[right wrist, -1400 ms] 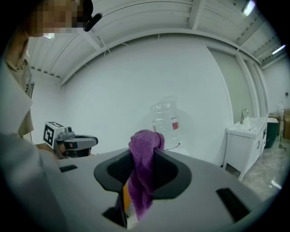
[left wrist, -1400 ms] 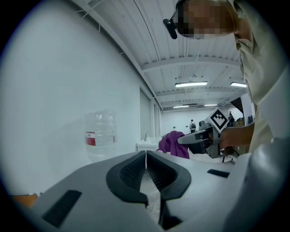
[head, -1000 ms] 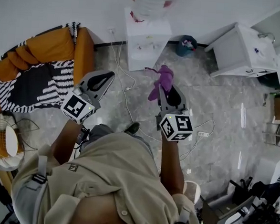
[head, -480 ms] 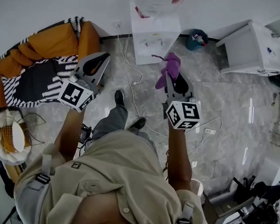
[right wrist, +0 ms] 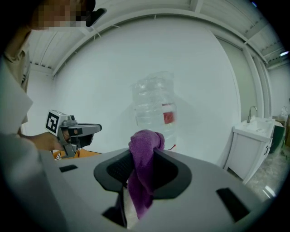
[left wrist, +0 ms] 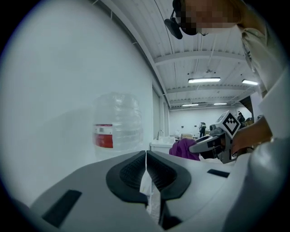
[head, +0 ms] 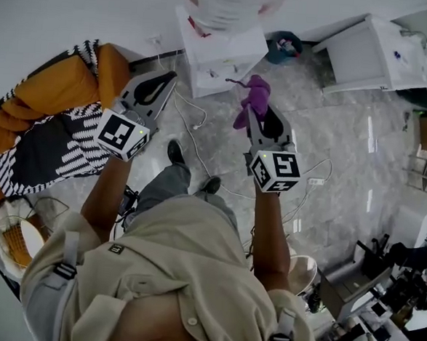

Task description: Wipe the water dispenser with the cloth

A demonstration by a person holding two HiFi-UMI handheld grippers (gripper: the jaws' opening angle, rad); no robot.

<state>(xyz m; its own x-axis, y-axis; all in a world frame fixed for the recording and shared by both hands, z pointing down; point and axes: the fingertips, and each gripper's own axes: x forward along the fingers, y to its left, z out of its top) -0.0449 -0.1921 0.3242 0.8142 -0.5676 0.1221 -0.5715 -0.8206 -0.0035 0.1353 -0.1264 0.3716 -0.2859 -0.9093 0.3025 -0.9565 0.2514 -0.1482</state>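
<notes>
The white water dispenser point(head: 220, 57) stands against the wall with a clear bottle point(head: 224, 1) on top; the bottle point(left wrist: 117, 127) point(right wrist: 155, 106) with its red label shows in both gripper views. My right gripper point(head: 255, 112) is shut on a purple cloth point(head: 252, 102) point(right wrist: 141, 170), held in the air just right of the dispenser's front. My left gripper point(head: 160, 84) point(left wrist: 146, 156) is shut with nothing in it, left of the dispenser, jaws touching.
An orange sofa with a striped blanket point(head: 53, 118) lies to the left. White cables point(head: 195, 121) trail over the marble floor below the dispenser. A bin point(head: 284, 46) and a white cabinet point(head: 374, 57) stand at the right. Clutter fills the lower right corner.
Both grippers have come closer to the dispenser as the person stepped forward. The purple cloth stays clamped in the right gripper.
</notes>
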